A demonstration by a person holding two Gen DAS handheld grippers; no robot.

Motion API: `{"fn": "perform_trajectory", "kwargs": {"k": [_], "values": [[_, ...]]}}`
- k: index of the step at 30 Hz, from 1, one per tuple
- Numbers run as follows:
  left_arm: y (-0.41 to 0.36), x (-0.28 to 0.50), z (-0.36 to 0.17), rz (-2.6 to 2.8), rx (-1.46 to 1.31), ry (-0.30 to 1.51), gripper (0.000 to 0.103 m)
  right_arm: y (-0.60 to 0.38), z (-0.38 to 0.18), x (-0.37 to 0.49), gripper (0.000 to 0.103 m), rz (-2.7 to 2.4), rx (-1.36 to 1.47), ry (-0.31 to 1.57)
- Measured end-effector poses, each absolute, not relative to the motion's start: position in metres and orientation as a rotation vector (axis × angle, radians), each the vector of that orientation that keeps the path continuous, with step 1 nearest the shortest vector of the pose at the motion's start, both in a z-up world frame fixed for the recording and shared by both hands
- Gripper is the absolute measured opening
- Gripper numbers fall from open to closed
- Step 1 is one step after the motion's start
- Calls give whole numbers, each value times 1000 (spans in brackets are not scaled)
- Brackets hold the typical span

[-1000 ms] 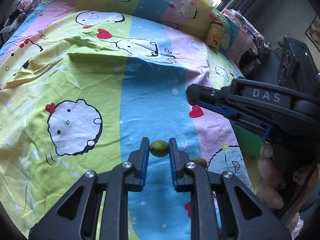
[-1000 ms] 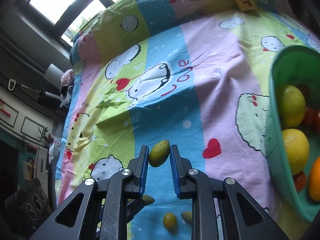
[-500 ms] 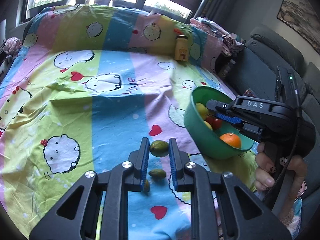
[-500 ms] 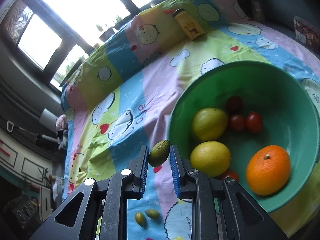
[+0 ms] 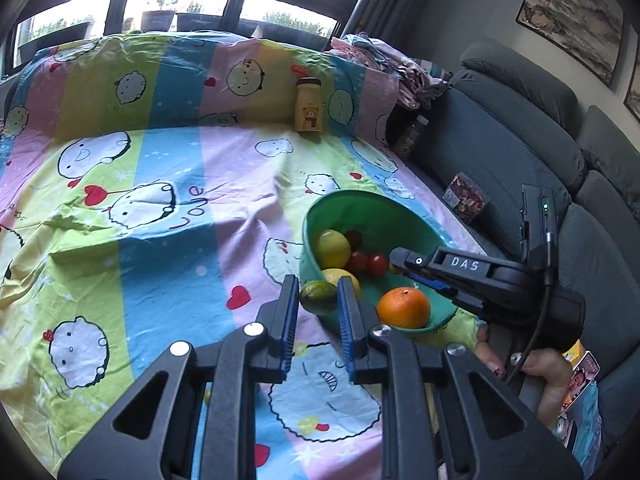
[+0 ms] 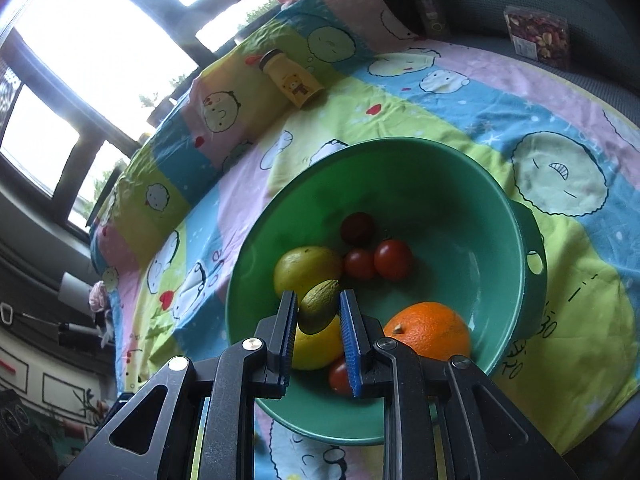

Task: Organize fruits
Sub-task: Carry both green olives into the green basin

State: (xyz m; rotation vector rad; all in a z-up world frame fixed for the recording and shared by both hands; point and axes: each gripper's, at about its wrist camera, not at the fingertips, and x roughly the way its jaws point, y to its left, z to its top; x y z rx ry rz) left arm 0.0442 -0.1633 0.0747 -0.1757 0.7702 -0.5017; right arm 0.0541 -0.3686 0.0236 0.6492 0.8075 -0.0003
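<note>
A cartoon-print bedsheet [image 5: 160, 200] in pink, yellow-green and blue stripes covers the bed, and a yellow bottle with a bear on it [image 5: 308, 106] stands upright near its far edge, where the sheet rises against the window side. The left gripper [image 5: 319, 300] clamps a small green oval fruit [image 5: 318, 297] between its blue pads, held in the air just at the near-left rim of the green bowl [image 5: 400, 208]. That bowl sits toward the right edge of the bed, beside a grey sofa [image 5: 520, 152]. Inside it lie 2 yellow lemons [image 6: 306, 270], several small red tomatoes [image 6: 393, 259] and 1 orange [image 6: 428, 330], the orange at the near-right side. The right gripper [image 6: 319, 314] reaches over the bowl's interior from the right, in a hand [image 5: 548, 372] seen at the sofa side, and its jaws pinch a second green oval fruit [image 6: 318, 310], tilted with its tip upward, above the nearer lemon. A small box of dried bits [image 6: 538, 36] rests on the sofa seat past the bed's right edge.
</note>
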Motion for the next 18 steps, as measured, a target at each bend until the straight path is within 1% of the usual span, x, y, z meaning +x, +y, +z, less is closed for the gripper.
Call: {"fn": "perform_trajectory", "kwargs": {"k": [9,18], "values": [[-212,74,71,-579,-145,811,19,-381,17,54,23,-10,658,828],[-227,88,52,-588,-149,873,18,-386,17,52,23,-1,675,825]]}}
